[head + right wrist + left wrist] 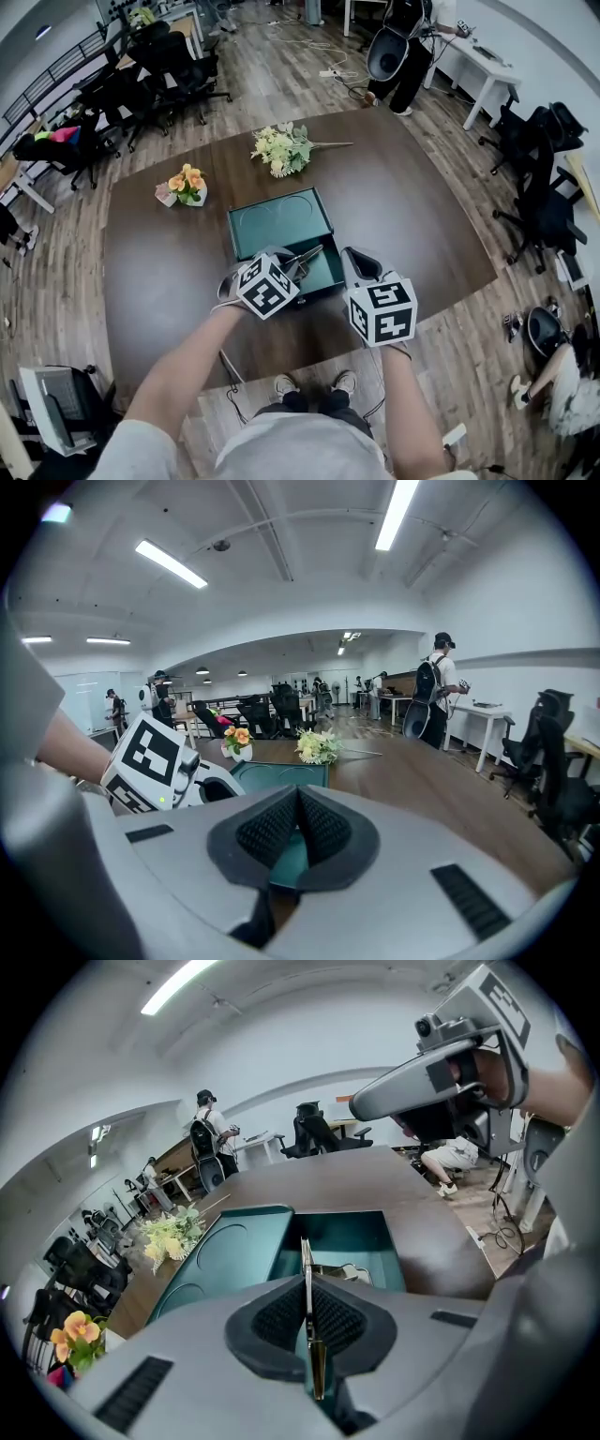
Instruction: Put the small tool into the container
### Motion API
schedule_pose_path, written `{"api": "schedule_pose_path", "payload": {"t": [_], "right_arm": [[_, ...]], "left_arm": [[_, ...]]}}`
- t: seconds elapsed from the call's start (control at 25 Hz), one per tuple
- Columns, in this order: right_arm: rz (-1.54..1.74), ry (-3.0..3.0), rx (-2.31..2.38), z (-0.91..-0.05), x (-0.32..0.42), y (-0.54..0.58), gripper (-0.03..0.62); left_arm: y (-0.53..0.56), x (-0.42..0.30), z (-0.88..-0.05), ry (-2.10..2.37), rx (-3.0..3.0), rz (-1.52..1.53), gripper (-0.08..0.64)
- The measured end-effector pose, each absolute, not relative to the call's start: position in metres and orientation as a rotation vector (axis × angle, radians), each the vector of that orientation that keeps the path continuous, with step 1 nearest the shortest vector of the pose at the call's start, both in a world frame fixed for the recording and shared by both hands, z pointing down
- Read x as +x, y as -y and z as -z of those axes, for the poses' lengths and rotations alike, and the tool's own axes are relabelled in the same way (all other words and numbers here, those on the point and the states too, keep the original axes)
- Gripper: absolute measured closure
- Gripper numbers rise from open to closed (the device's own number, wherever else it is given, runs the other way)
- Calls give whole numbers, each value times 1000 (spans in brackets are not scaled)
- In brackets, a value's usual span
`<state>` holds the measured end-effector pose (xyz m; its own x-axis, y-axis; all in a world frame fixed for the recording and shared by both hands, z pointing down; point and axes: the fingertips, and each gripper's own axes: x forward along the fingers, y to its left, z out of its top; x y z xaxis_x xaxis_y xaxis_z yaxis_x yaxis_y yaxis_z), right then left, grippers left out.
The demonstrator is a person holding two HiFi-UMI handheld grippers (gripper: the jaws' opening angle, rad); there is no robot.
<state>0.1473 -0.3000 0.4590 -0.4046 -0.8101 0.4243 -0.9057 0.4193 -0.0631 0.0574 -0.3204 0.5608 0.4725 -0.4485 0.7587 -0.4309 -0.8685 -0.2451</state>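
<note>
Pinching small tool (pixel 306 1262) edge-on between left gripper (pixel 307 1324) pads (pixel 277 1321) over open container (pixel 361 1234); right gripper (pixel 298 825) closed, empty.

— How is the box (pixel 277 223) lying?
— It's sitting open, dark green, with its lid lying flat behind the tray and showing two oval recesses.
— And the tool (pixel 307 1274)?
— It's being pinched edge-on by the left gripper (pixel 307 1335). It's a thin metal piece, poking out over the box's tray. I'm not seeing whether its tip is touching the tray.
</note>
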Motion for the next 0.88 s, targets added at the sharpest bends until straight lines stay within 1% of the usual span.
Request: {"api": "schedule_pose_path", "payload": {"t": [0.88], "right_arm": [[-422, 2320, 1468, -470, 149, 298, 588]], "left_arm": [[330, 60, -578, -808, -2652, 1441, 551]]}}
